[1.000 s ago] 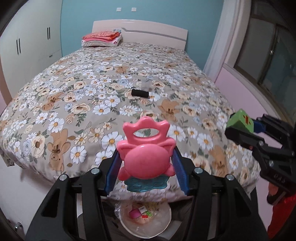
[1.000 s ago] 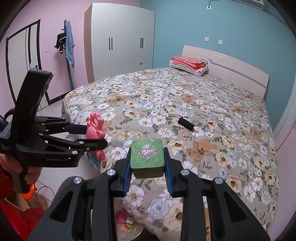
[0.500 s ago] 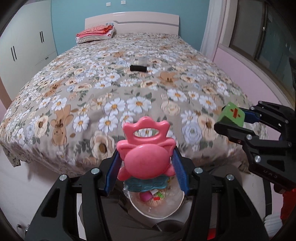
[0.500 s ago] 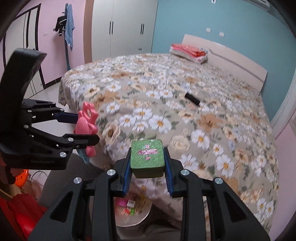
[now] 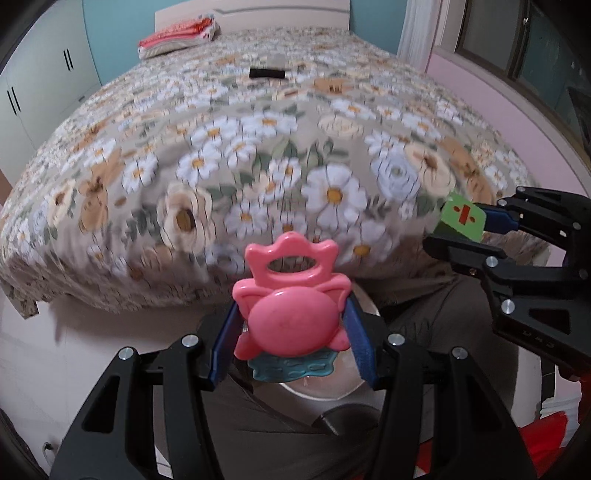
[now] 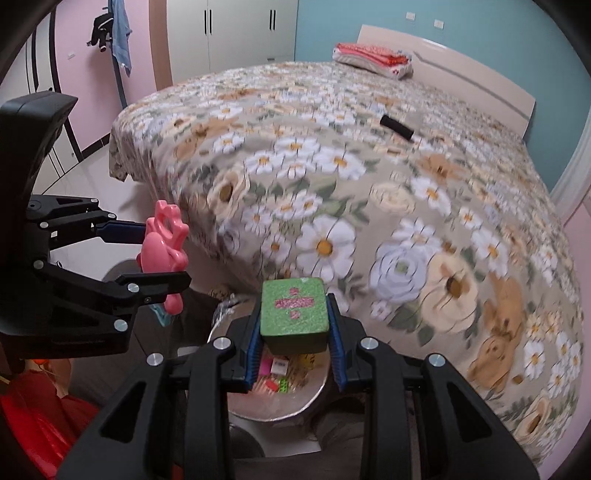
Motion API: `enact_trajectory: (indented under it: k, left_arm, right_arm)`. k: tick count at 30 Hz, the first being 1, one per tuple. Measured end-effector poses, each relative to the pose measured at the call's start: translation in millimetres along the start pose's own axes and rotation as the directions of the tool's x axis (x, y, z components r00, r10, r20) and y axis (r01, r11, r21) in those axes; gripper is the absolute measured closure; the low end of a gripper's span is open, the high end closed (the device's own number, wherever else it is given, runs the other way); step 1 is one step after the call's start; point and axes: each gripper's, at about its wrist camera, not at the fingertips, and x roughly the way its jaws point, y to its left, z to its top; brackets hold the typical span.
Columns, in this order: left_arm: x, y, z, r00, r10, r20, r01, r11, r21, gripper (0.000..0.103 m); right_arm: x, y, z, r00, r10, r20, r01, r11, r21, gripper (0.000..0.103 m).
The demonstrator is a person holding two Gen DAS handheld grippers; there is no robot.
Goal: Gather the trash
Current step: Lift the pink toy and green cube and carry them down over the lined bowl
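Observation:
My left gripper (image 5: 291, 325) is shut on a pink and teal toy (image 5: 291, 314); it also shows in the right wrist view (image 6: 164, 254). My right gripper (image 6: 294, 328) is shut on a green block (image 6: 294, 312) with a red mark, also seen in the left wrist view (image 5: 461, 218). Both hang over a bag-lined trash bin (image 6: 314, 395) with small bright scraps inside, on the floor at the foot of the bed. In the left wrist view the bin's rim (image 5: 325, 391) shows under the toy. A black cylinder (image 6: 396, 127) lies on the flowered bedspread (image 6: 369, 177).
Folded red cloth (image 6: 371, 59) lies at the headboard. White wardrobes (image 6: 229, 29) stand to the left. A red object (image 6: 33, 421) is at lower left on the floor. A pink wall with a window (image 5: 535, 55) runs along the bed's right side.
Both grippers have moved back from the bed and down toward the bin, each still holding its object. The bin is now closer beneath them.

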Motion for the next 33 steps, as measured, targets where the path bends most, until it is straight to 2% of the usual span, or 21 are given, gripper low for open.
enact_trajectory:
  k: [9, 15, 23, 33]
  left_arm:
    - [47.6, 1.8, -25.2, 0.995, -0.018, -0.098, 0.018, 1.000, -0.006, 0.049]
    - [82.2, 4.0, -41.0, 0.985, -0.035, -0.172, 0.031, 0.999, -0.025, 0.049]
    - [122.6, 6.9, -52.1, 0.966, -0.072, -0.249, 0.062, 0.997, -0.049, 0.049]
    - [182.9, 14.6, -59.6, 0.938, -0.106, -0.331, 0.073, 0.991, -0.113, 0.049]
  right_arm:
    - [46.2, 10.6, -30.8, 0.994, 0.012, -0.110, -0.012, 1.000, 0.007, 0.070]
    - [76.1, 12.8, -48.7, 0.983, 0.037, -0.181, -0.031, 0.999, 0.032, 0.070]
    - [124.9, 13.1, -76.3, 0.953, 0.047, -0.298, -0.029, 0.998, 0.062, 0.070]
    - [182.7, 5.9, -97.9, 0.912, 0.058, -0.405, -0.008, 0.992, 0.124, 0.070]
